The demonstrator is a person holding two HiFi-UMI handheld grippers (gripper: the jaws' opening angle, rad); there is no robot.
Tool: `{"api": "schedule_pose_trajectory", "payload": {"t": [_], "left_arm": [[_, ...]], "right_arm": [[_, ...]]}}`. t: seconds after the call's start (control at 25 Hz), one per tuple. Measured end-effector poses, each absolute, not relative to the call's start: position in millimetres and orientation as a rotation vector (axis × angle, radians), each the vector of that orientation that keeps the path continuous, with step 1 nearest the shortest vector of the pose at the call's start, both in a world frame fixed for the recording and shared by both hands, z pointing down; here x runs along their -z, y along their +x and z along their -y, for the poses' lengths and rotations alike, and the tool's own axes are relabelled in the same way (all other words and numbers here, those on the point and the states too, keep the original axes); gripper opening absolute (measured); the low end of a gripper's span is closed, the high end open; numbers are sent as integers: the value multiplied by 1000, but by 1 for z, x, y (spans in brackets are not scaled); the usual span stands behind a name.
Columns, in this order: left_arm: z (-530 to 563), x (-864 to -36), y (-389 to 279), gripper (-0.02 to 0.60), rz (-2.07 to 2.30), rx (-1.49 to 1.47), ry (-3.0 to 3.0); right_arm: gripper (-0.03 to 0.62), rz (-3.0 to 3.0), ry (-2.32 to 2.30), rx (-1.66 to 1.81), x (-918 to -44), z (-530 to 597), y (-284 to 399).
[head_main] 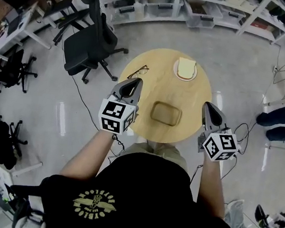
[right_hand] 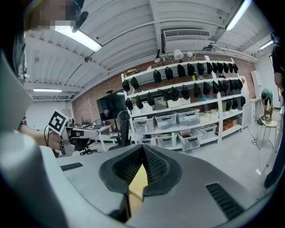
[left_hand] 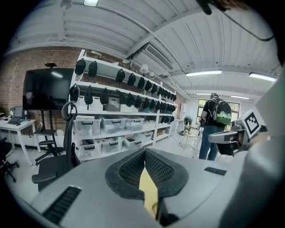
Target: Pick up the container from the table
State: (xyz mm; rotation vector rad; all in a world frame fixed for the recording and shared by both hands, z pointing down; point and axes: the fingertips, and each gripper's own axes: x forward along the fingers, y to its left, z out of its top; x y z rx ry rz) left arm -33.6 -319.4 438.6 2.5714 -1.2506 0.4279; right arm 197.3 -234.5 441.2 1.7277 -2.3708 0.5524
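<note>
From above, a black office chair (head_main: 89, 43) stands at ten o'clock on the grey floor (head_main: 36, 126). A pair of glasses (head_main: 138, 71) lies at eleven o'clock. A white plate (head_main: 176, 70) at one o'clock carries a pale yellow square (head_main: 186, 66), perhaps a sponge, though it is too small to tell. Shelves (head_main: 193, 8) holding clear bins (head_main: 165, 8) run along twelve o'clock. Dark trouser legs (head_main: 282, 124) show at three o'clock, and more chairs (head_main: 16, 71) crowd nine o'clock. In the left gripper view, a black screen (left_hand: 46, 89) hangs on a brick wall (left_hand: 18, 67) at nine o'clock. A person (left_hand: 209, 133) wearing a green backpack (left_hand: 222, 113) stands at three o'clock.
</note>
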Motion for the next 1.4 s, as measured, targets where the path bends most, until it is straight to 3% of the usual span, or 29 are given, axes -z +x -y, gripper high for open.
{"api": "schedule_pose_trajectory", "payload": {"t": [1.08,1.4], "left_arm": [[310,-636,-12,20,1017,-754,2247],[292,-696,-9,21,925,-847,2129]], "right_arm": [[18,2219,1472,-892,-608,256,187],[92,2134,1391,-1095,-680,244,176]]}}
